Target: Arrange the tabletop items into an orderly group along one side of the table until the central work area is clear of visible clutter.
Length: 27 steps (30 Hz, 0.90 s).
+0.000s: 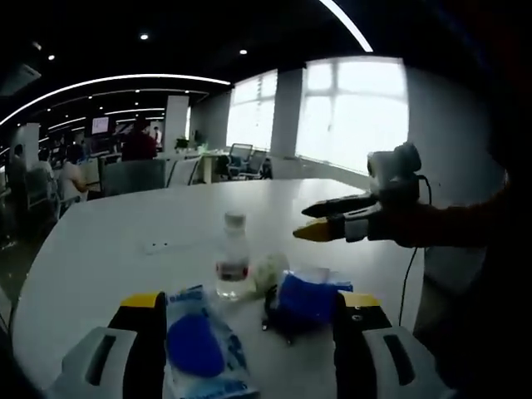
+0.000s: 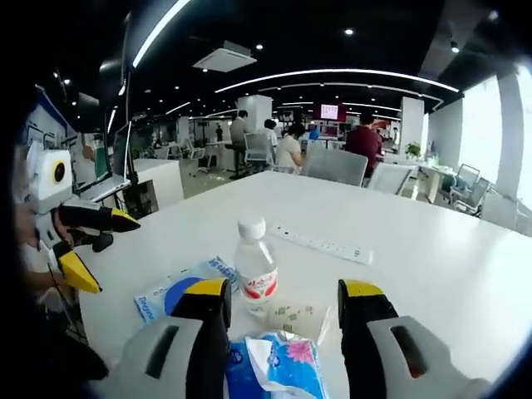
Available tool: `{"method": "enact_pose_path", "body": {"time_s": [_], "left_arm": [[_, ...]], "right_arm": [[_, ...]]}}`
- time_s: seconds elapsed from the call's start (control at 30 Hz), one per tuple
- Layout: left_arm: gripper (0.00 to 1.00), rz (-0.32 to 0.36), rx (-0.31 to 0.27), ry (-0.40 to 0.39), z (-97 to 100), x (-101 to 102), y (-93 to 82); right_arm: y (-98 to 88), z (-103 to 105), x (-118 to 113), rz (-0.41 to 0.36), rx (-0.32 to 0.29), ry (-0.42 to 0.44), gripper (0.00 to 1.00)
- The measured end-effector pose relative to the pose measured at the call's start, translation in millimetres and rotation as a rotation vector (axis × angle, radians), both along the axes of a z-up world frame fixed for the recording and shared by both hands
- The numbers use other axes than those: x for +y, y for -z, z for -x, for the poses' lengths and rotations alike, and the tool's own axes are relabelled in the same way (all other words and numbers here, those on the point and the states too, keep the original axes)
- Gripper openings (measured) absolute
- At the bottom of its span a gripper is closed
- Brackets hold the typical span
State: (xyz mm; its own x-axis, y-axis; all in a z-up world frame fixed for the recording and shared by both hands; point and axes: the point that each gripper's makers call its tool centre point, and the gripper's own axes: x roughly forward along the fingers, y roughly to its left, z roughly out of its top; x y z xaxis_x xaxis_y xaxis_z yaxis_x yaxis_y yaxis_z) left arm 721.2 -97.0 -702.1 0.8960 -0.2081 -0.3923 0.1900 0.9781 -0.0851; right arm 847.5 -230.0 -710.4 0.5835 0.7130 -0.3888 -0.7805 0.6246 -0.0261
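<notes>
Now, in the left gripper view, your left gripper (image 1: 247,309) hangs low over the white bench (image 1: 125,241), its fingers (image 1: 143,312) spread wide apart with nothing gripped. Between them lies a clear packet with a blue disc (image 1: 199,345), then a small water bottle (image 1: 233,259) standing upright, a pale wrapper (image 1: 268,268) just beside it, and a blue packet (image 1: 306,295) near the far finger. Your right gripper (image 1: 320,223) reaches in at the right edge, its fingers parted and empty.

In the right gripper view, the left gripper (image 2: 98,249) shows at the left, open. The flat packet (image 2: 179,291) lies next, then the bottle (image 2: 256,273), a tissue pack (image 2: 274,366) between your right gripper's (image 2: 283,301) separated fingers (image 2: 362,307), and a power strip (image 2: 320,241) farther back.
</notes>
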Motion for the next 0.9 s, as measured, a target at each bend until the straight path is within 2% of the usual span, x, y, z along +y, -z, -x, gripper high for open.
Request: {"method": "enact_pose_path", "body": {"time_s": [0.07, 0.2, 0.27, 0.6, 0.7, 0.9], "left_arm": [[0.79, 0.018, 0.002, -0.008, -4.5, 1.6, -0.1], [0.76, 0.031, -0.014, -0.016, -14.1, 8.4, -1.9], [0.75, 0.077, -0.038, -0.016, -21.0, 7.5, -7.2], [0.68, 0.034, -0.071, -0.006, -52.7, 6.2, -16.1], [0.67, 0.014, -0.09, 0.004, -61.5, 3.3, -20.3], [0.63, -0.018, -0.087, 0.023, -82.4, 0.6, -18.3]], "right_arm": [[1.4, 0.2, -12.1, -0.003, 0.021, 0.022, 0.61], [1.4, 8.3, -28.8, 0.004, 0.036, 0.031, 0.71], [1.2, 11.4, -37.9, 0.003, 0.045, 0.037, 0.76], [-1.4, 26.8, -70.0, -0.018, 0.069, 0.063, 0.98], [-2.6, 32.6, -76.8, -0.025, 0.079, 0.076, 0.99], [-0.6, 41.4, -85.0, -0.035, 0.085, 0.093, 0.99]]}}
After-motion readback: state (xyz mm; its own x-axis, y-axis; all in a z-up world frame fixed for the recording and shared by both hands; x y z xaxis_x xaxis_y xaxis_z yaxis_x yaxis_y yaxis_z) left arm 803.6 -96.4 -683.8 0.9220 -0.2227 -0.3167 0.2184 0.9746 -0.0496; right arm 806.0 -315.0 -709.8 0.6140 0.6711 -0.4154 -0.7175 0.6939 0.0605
